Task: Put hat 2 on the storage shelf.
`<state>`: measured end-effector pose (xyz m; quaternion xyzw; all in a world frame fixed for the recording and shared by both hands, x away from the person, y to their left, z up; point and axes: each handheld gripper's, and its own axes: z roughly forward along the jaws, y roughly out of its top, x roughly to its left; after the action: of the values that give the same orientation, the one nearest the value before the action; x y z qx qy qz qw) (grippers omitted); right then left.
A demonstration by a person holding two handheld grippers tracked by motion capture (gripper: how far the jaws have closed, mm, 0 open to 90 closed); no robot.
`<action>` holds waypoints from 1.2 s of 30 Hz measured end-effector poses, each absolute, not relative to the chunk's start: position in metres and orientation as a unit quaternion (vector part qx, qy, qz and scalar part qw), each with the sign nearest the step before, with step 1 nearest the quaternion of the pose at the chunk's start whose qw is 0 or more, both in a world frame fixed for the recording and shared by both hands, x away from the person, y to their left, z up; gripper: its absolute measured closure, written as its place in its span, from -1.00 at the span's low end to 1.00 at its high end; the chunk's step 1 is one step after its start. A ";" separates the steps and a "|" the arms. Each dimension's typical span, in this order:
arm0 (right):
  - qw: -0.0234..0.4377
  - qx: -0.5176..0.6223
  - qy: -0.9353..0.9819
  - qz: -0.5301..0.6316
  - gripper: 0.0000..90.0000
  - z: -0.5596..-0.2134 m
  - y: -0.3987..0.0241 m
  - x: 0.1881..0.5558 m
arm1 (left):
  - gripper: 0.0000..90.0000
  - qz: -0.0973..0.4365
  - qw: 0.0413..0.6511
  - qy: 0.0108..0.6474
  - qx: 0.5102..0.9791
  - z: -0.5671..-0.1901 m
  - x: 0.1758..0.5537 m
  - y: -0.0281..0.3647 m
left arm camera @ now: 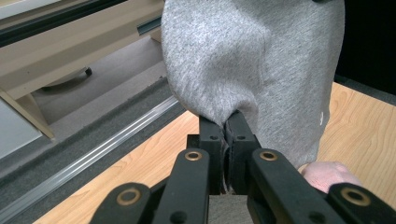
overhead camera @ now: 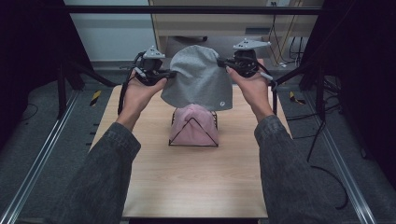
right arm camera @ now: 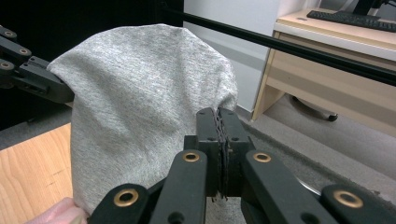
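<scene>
Jaws of both tools are fully closed, each pinching one side edge of the grey beanie [overhead camera: 200, 77]. Left gripper [overhead camera: 164, 75] nips the cloth at the hat's left side, right gripper [overhead camera: 225, 62] at its right, so that the hat hangs spread between them above the far middle of the desk [overhead camera: 187, 177]. Below it, near the desk's centre, stands a wire stand [overhead camera: 194, 135] already covered by a pink beanie [overhead camera: 194, 123]. The grey hat's lower hem hangs just above the pink crown. Step in hand, by judgement: carrying the grey beanie over the stand. The next move calls for an even, level descent, with the hem held open so that it clears the pink hat on both sides.
</scene>
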<state>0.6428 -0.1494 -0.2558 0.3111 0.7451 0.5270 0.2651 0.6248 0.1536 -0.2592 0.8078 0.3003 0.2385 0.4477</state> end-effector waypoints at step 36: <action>0.233 0.309 0.762 0.519 0.98 -0.305 -0.144 0.619 | 0.94 0.219 0.445 0.310 0.811 -0.303 0.609 0.163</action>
<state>0.6186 -0.1436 -0.3050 0.3093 0.7621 0.5190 0.2326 0.6088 0.1634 -0.3032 0.8112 0.3099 0.2192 0.4448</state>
